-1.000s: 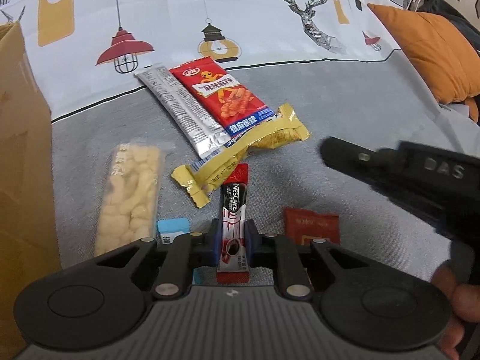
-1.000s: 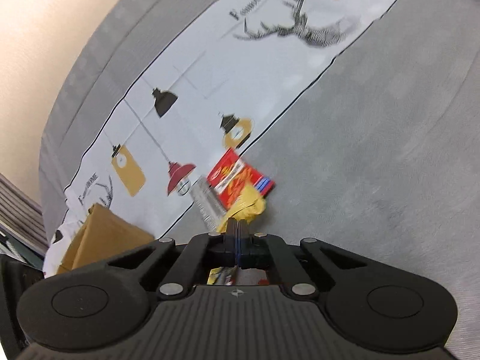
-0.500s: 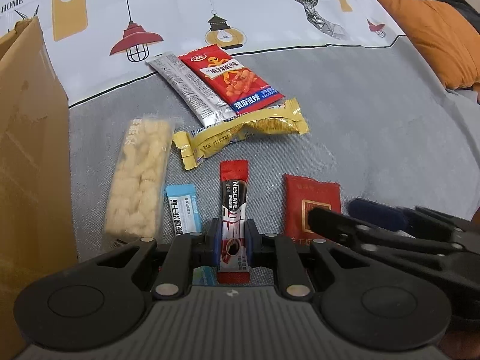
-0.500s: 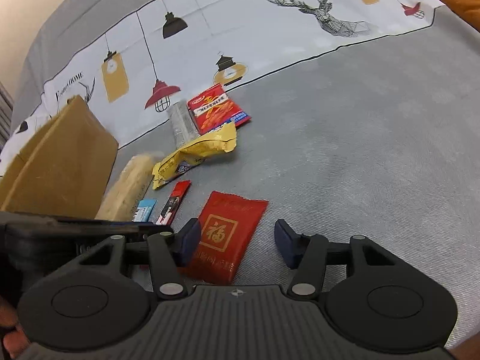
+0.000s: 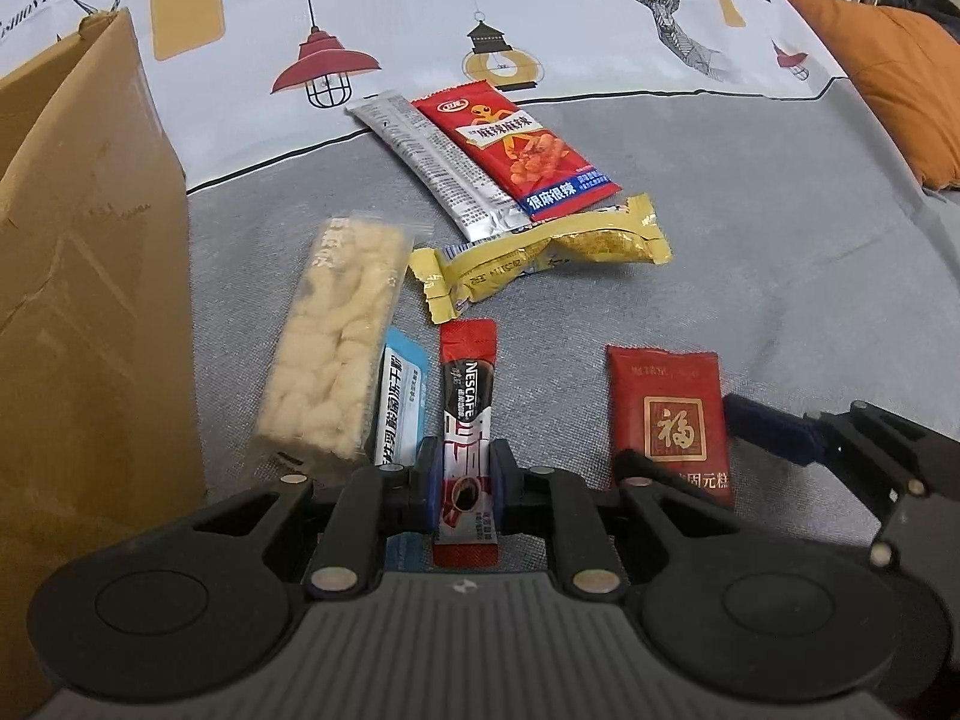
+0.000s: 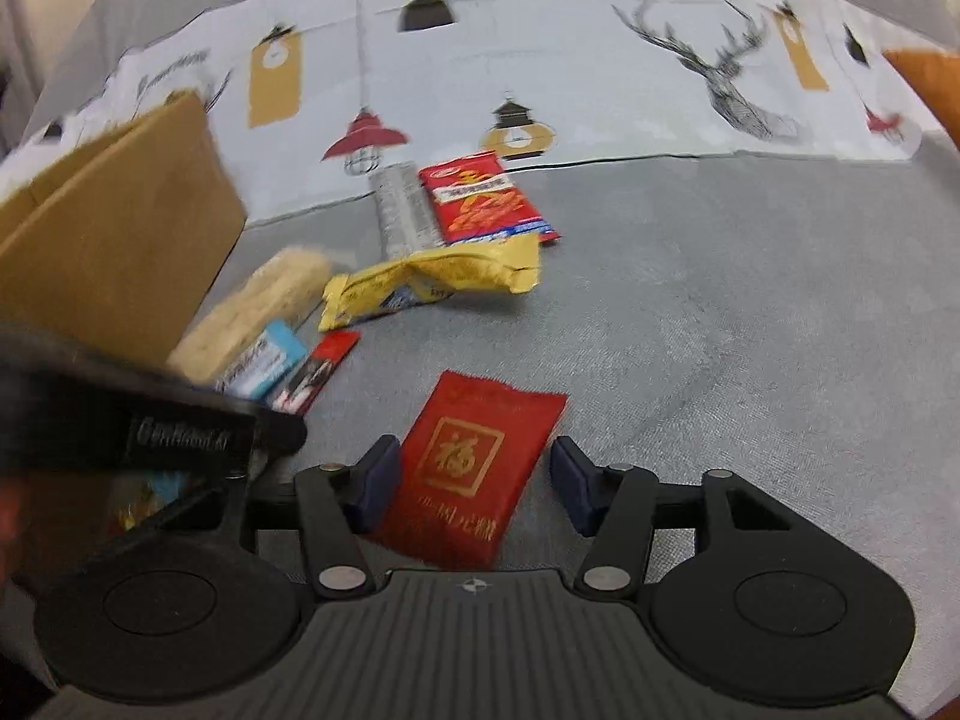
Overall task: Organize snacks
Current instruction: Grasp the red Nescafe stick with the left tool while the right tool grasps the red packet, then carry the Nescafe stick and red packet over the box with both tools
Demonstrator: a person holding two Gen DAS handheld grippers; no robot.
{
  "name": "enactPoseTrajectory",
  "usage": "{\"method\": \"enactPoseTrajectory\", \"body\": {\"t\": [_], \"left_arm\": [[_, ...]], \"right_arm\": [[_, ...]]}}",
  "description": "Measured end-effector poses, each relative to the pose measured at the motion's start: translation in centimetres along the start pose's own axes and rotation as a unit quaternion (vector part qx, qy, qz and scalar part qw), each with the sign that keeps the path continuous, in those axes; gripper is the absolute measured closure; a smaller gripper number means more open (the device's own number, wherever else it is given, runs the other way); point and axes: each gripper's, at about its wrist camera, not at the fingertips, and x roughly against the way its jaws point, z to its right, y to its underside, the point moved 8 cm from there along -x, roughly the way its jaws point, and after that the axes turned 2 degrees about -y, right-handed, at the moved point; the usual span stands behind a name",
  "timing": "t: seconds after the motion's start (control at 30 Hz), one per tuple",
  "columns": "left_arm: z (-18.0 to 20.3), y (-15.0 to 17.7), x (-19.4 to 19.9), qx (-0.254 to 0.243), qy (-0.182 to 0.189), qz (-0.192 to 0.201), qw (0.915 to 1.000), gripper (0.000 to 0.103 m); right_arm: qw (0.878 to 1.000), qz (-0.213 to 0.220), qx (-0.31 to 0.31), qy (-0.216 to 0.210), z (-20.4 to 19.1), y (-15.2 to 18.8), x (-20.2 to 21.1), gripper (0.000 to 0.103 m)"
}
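My left gripper point(image 5: 462, 474) is shut on a red Nescafe coffee stick point(image 5: 467, 420) that lies on the grey fabric. Left of it lie a blue sachet point(image 5: 401, 402) and a pale puffed-rice bar point(image 5: 342, 336). A yellow packet point(image 5: 540, 252), a red spicy-snack packet point(image 5: 516, 150) and a silver packet point(image 5: 438, 168) lie farther off. My right gripper point(image 6: 474, 480) is open, its jaws either side of a dark red packet with a gold character point(image 6: 474, 468), also in the left wrist view point(image 5: 666, 414).
A brown cardboard box point(image 5: 78, 300) stands at the left, also in the right wrist view point(image 6: 114, 246). An orange cushion point(image 5: 888, 78) lies at the far right. A patterned white cloth point(image 5: 540, 12) covers the back.
My right gripper has opened, swung down and come to straddle the dark red packet. My left gripper has stayed shut on the coffee stick and drawn back slightly.
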Motion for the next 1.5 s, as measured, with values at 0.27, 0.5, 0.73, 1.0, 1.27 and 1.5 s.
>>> {"method": "enactPoseTrajectory", "body": {"t": [0.27,0.5,0.73,1.0,1.27,1.5], "left_arm": [[2.1,1.2,0.9,-0.015,0.021,-0.007,0.9996,0.085],[1.7,0.5,0.1,0.009,0.014,0.002,0.9999,0.077],[-0.2,0.4,0.1,0.010,-0.010,0.008,0.9999,0.085],[-0.7,0.5,0.2,0.003,-0.015,0.018,0.9997,0.086],[0.1,0.4,0.8,0.013,0.002,0.021,0.9997,0.089],[0.9,0.3,2.9,-0.008,-0.009,0.009,0.9999,0.089]], "right_arm": [[0.996,0.029,-0.063,0.048,3.8,-0.7,2.0,0.097],[0.995,0.010,-0.099,-0.008,3.2,-0.3,1.2,0.049],[0.999,0.007,-0.039,0.010,1.6,-0.4,0.0,0.028],[1.000,-0.002,-0.002,0.025,0.8,-0.4,-1.0,0.023],[0.998,0.009,0.013,0.067,2.1,-0.6,0.0,0.056],[0.996,0.043,-0.022,0.077,4.0,-1.5,2.6,0.056]]}}
